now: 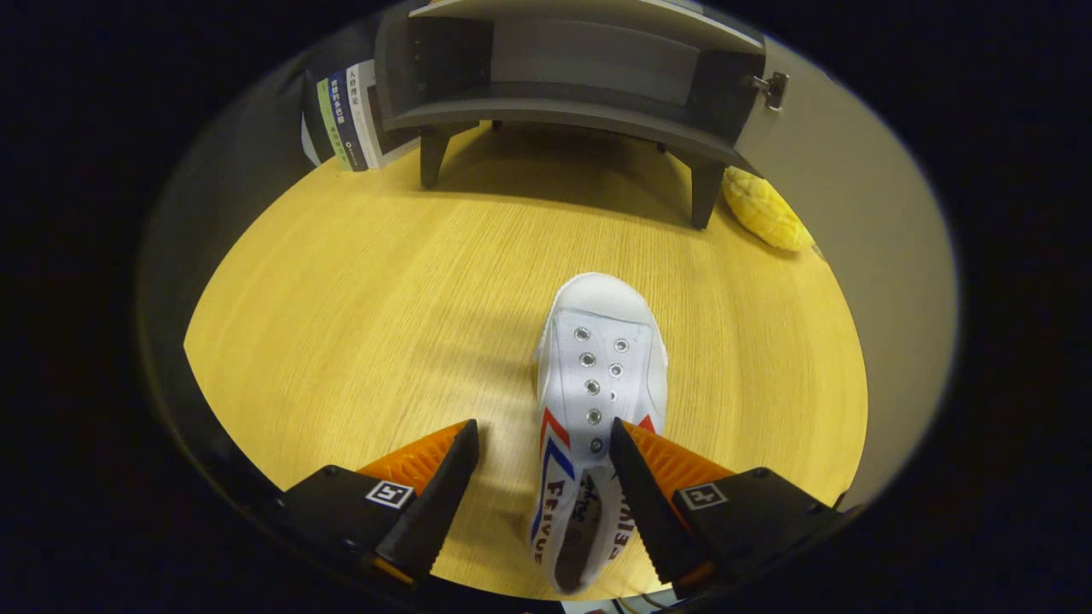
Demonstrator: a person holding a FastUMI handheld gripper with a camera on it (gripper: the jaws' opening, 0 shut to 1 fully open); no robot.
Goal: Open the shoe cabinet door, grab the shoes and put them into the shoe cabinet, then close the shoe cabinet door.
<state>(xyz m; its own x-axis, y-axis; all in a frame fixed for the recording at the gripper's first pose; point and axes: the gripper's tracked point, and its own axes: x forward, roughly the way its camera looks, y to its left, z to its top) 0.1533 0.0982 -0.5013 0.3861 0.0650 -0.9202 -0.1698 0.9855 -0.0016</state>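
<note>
A white canvas shoe (597,375) with red and blue stripes and metal eyelets lies on the wooden table (367,315), toe pointing toward the cabinet. My gripper (543,437) is open, with the shoe's heel end between its fingers; the right finger (636,477) overlaps the shoe's upper, while the left finger (444,486) stands apart from it over bare wood. Beyond the shoe stands the grey shoe cabinet (563,111) on short legs. Its inside is empty and its door (840,179) is swung open to the right, with a metal hinge (772,88) showing.
Several books (350,119) stand upright to the left of the cabinet. A yellow pineapple-patterned object (766,211) lies by the cabinet's right leg, against the open door. Bare wood stretches between the shoe's toe and the cabinet.
</note>
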